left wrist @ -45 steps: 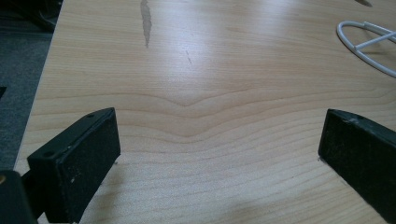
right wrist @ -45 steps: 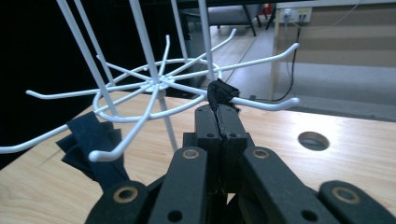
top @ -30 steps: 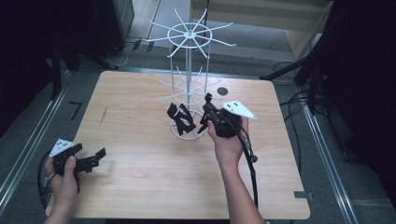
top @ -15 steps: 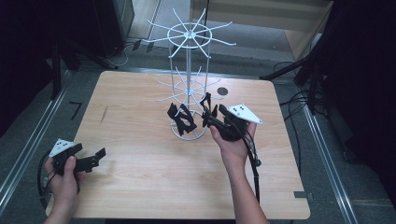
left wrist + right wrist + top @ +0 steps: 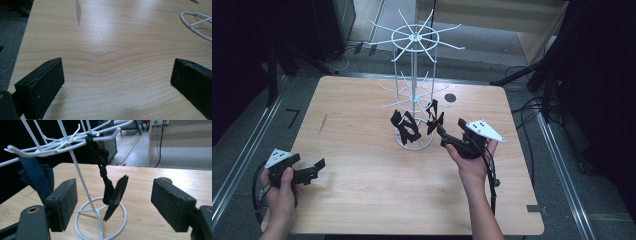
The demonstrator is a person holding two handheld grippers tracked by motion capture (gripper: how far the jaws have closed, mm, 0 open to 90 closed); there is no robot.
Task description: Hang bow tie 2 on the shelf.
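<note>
The right gripper (image 5: 443, 134) has just opened its jaws wide beside the white wire rack (image 5: 413, 95), letting go of a black bow tie (image 5: 113, 193) that hangs from a lower rack arm, straight ahead between the pads, touching neither. It dangles long-axis down, slightly twisted. The left gripper (image 5: 316, 169), jaws spread and empty, rests well away from the rack.

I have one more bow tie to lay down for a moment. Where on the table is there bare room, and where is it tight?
The table is bare between the left gripper and the wire rack, and along the near edge between both hands. It is tight at the rack's ring foot, where two bow ties hang and the open right gripper sits close.
</note>
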